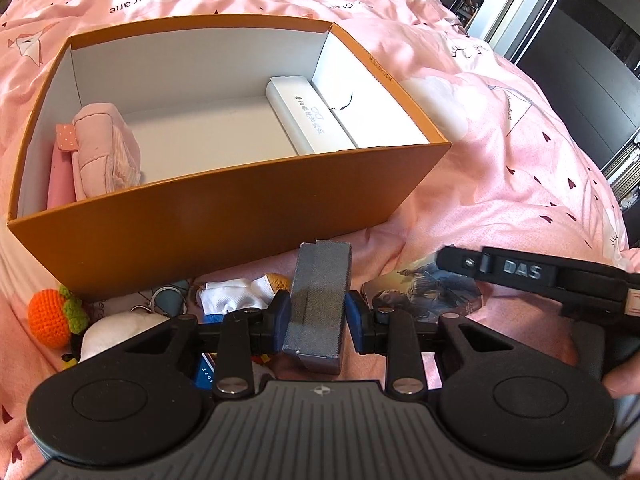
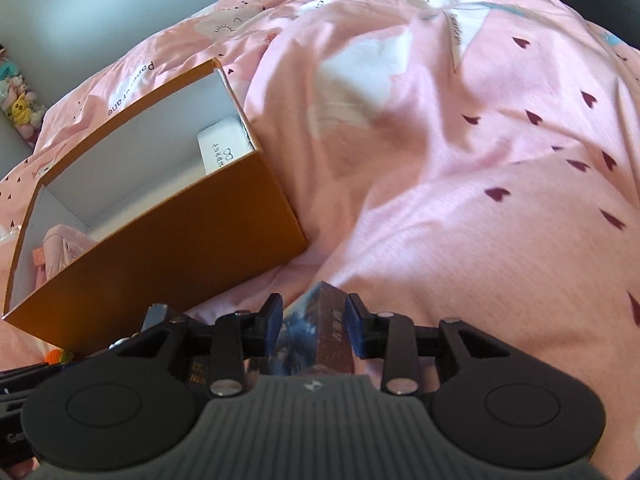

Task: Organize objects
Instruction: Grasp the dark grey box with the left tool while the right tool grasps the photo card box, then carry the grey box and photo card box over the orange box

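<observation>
My left gripper [image 1: 318, 320] is shut on a grey rectangular box [image 1: 320, 292]; its blue pads press on both long sides just in front of the orange cardboard box [image 1: 240, 216]. That open box holds a white glasses case [image 1: 304, 116] at its right and a pink pouch [image 1: 104, 148] at its left. My right gripper [image 2: 314, 320] is shut on a small picture-printed box [image 2: 316, 336], which sits edge-up between the pads, low over the pink quilt [image 2: 480, 200]. In the left wrist view one of the right gripper's fingers [image 1: 516, 270] lies over the same printed box [image 1: 424, 288].
Loose items lie by the orange box's near left corner: an orange crochet ball [image 1: 46, 316], a white sock [image 1: 236, 294], a key ring [image 1: 168, 296] and a white plush [image 1: 120, 332]. The bed's right edge meets dark furniture [image 1: 580, 60]. A shelf of plush toys [image 2: 18, 104] stands far left.
</observation>
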Action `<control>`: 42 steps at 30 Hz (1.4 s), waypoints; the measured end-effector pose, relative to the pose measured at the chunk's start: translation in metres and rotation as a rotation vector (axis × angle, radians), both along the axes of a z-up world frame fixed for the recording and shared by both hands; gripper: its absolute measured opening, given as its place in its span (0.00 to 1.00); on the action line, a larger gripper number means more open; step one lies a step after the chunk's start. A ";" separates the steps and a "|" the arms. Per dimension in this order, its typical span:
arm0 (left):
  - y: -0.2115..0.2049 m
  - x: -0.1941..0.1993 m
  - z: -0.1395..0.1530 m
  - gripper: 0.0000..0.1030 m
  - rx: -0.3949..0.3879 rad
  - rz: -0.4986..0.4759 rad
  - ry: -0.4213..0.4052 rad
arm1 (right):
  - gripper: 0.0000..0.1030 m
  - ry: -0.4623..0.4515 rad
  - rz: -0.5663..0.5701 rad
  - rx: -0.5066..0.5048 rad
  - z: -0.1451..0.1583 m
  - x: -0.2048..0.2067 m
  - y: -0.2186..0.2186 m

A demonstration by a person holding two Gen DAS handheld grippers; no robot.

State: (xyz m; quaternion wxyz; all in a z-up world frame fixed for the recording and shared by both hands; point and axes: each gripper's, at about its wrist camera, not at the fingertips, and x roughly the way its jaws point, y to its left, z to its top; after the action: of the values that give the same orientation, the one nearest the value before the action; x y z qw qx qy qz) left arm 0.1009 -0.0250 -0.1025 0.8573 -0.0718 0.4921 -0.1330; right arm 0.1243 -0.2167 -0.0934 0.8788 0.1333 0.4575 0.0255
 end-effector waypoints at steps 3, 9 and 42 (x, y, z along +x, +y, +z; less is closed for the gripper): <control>0.000 0.001 -0.001 0.35 0.002 0.002 0.008 | 0.47 0.007 -0.012 0.021 0.015 -0.013 -0.002; 0.001 0.002 -0.001 0.35 0.002 0.009 0.015 | 0.48 0.101 -0.011 0.047 0.012 -0.022 -0.001; 0.011 0.011 -0.012 0.40 -0.111 0.061 0.107 | 0.23 -0.100 0.099 0.006 0.009 -0.004 0.024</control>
State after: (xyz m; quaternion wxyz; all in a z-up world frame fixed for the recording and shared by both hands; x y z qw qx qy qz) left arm 0.1121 -0.0138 -0.1149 0.8280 -0.1412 0.5268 -0.1298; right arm 0.1201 -0.1931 -0.0846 0.8978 0.1119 0.4189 0.0769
